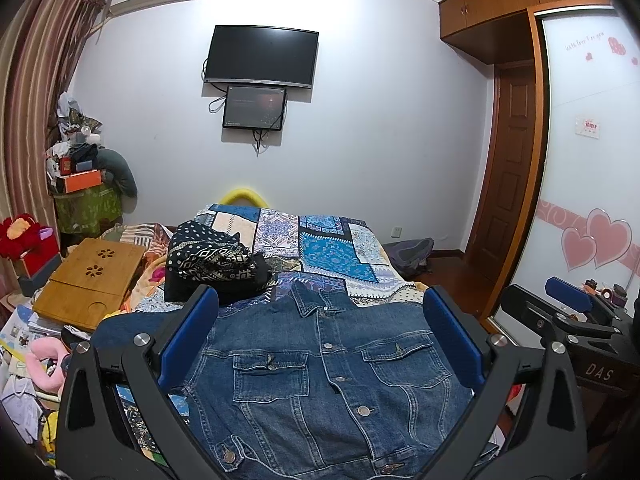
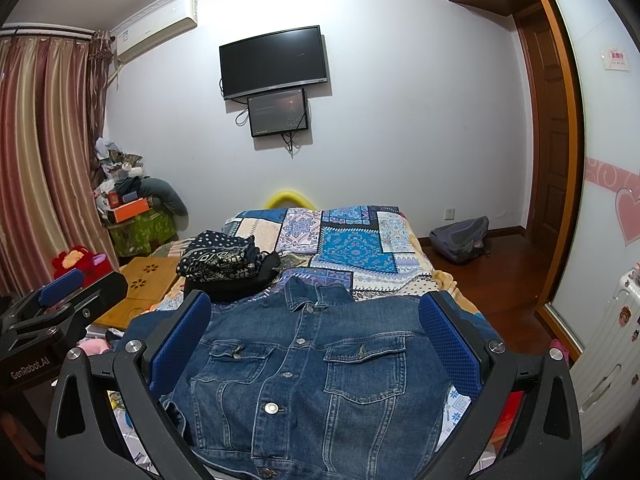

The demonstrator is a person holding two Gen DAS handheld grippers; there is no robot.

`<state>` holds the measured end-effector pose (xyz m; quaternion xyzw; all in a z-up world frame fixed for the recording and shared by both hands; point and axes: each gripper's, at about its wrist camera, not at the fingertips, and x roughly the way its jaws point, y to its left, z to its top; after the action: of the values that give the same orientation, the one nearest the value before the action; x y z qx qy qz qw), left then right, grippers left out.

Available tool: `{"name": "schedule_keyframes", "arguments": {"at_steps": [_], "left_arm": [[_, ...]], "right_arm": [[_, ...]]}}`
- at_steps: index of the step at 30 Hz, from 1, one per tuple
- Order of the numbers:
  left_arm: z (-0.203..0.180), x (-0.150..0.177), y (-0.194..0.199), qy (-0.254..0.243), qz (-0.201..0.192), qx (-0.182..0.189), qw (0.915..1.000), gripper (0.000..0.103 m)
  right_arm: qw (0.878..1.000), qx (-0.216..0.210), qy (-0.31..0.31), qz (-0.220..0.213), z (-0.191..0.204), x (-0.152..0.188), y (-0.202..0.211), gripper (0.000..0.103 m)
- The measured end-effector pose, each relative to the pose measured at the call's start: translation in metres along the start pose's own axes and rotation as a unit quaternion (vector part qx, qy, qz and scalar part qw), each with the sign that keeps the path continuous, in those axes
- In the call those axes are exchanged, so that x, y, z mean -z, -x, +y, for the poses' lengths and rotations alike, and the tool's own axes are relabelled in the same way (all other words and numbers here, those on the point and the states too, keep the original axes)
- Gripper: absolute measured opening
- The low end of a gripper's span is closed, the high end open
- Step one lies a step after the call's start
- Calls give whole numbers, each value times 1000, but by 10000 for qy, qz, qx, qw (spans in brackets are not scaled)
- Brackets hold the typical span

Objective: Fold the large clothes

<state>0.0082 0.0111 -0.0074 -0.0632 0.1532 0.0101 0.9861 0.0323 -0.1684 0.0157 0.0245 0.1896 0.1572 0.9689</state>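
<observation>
In the lower part of the left wrist frame, the left hand-held gripper (image 1: 320,332) stands wide open and holds nothing. The right hand-held gripper (image 2: 316,330) is wide open and empty too. Between the blue pads of each lies the denim jacket (image 1: 320,380), spread flat on the bed (image 1: 328,240), front side up and buttoned. Behind its collar, left of centre, a pile of folded dark clothes (image 1: 216,264) rests on the patchwork cover. On the far wall a television (image 1: 262,58) hangs in the upper middle

Matt blue denim jacket (image 1: 320,380), metal-buttoned, on patterned cloth bedspread (image 1: 320,240).
</observation>
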Motion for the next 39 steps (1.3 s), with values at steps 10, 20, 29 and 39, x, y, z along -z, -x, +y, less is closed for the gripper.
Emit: {"name": "schedule_keyframes", "arguments": {"at_steps": [10, 20, 29, 39], "left_arm": [[2, -1, -1, 43, 32, 31, 10000, 103], [3, 0, -2, 77, 44, 44, 10000, 103], [3, 0, -5, 105, 66, 50, 9999, 103], [6, 2, -8, 110, 84, 41, 9999, 103]], "right_arm": [[10000, -10, -6, 2, 0, 1, 0, 103], [10000, -37, 1, 1, 3, 2, 1, 103], [10000, -38, -29, 16, 4, 1, 1, 103], [10000, -26, -39, 30, 3, 1, -2, 103]]}}
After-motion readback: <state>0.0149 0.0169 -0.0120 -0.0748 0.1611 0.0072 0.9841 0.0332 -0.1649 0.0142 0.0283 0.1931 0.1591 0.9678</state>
